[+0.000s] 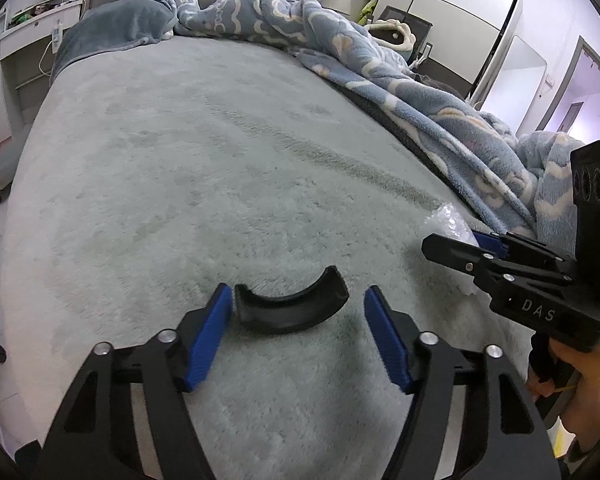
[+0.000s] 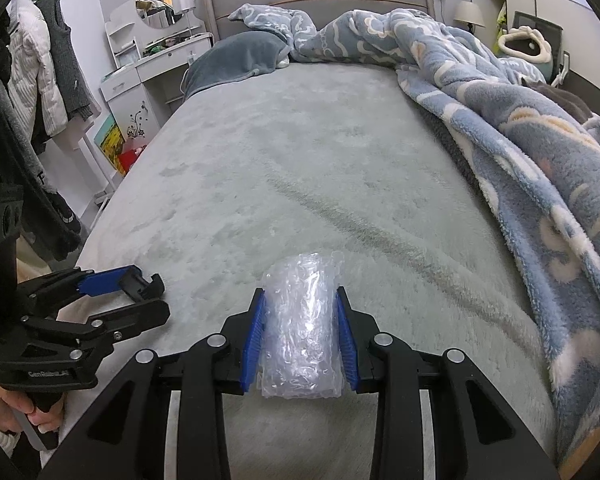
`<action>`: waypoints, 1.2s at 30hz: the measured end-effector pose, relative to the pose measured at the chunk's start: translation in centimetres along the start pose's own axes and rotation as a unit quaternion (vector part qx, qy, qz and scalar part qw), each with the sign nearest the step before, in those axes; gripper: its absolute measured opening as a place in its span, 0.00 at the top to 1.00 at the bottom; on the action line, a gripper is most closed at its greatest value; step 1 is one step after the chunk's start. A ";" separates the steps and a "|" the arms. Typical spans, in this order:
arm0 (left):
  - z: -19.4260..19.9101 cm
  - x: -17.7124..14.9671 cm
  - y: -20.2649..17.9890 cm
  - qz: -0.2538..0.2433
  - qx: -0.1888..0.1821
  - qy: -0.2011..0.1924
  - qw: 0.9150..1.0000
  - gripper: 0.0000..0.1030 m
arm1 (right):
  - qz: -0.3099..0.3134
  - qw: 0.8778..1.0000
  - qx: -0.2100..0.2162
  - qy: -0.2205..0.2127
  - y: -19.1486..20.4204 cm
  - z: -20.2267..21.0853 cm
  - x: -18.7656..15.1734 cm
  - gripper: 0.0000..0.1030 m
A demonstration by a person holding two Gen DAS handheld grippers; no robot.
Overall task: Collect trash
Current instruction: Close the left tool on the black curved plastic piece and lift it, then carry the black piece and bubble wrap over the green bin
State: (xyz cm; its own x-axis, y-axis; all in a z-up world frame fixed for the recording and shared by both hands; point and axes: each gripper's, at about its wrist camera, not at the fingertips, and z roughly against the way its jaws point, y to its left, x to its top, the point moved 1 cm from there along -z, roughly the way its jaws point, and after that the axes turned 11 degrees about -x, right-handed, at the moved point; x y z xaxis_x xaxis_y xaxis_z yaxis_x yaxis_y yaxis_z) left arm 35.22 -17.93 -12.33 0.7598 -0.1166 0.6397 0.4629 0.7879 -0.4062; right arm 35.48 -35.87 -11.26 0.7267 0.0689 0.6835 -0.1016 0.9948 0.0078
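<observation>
At the near end of the bed (image 2: 300, 152), the right gripper (image 2: 300, 344) clamps a wad of bubble wrap (image 2: 300, 328) between its blue pads. Left of it, the left gripper (image 1: 298, 336) stands spread wide around a curved black plastic piece (image 1: 290, 308), seemingly not touching it. Beyond, toward the bed's right side, lies a rumpled blue blanket (image 2: 520, 120).

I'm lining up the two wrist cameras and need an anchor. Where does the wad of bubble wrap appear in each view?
Left wrist: bubble wrap at the right edge, mostly hidden behind the right gripper.
Right wrist: bubble wrap at bottom centre, between the right gripper's blue fingers.
Shared landmark: the blue cloud-patterned blanket heaped along the bed's right side.
</observation>
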 end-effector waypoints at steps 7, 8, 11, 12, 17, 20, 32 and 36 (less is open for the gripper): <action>-0.5 0.3 0.3 0.006 -0.001 -0.003 1.000 0.50 | 0.005 1.000 0.003 0.003 0.2 -0.4 0.2 0.67; -0.5 0.3 0.4 0.009 -0.004 -0.005 1.000 0.51 | 0.005 1.000 0.003 0.002 0.3 -0.4 0.3 0.67; -0.2 0.2 0.5 0.009 -0.011 -0.007 1.000 0.53 | 0.003 1.000 0.005 -0.001 0.5 -0.3 0.7 0.67; 0.0 0.2 0.4 0.007 -0.012 -0.008 1.000 0.54 | 0.004 1.000 0.006 -0.002 0.7 -0.2 0.8 0.67; 1.0 0.0 -0.1 -0.008 -0.012 -0.013 1.000 0.54 | 0.010 1.000 0.005 -0.005 1.5 0.2 1.0 0.67; 1.8 -0.2 -0.2 -0.013 -0.008 -0.016 1.000 0.55 | 0.006 1.000 0.007 -0.007 1.9 0.7 1.0 0.67; 6.9 -1.7 -0.2 -0.026 0.011 -0.030 0.999 0.57 | -0.001 0.999 0.032 -0.022 5.3 4.3 0.8 0.67; 8.9 -2.6 0.2 -0.024 0.015 -0.033 0.999 0.57 | -0.001 0.999 0.043 -0.031 7.1 5.7 0.5 0.67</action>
State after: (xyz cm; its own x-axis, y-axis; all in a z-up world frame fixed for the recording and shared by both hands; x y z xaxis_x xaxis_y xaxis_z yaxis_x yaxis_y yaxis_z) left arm 29.26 -12.12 -8.23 0.7050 -0.1155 0.6997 0.4838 0.7997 -0.3555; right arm 31.28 -29.21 -6.68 0.6844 0.0596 0.7267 -0.1597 0.9847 0.0697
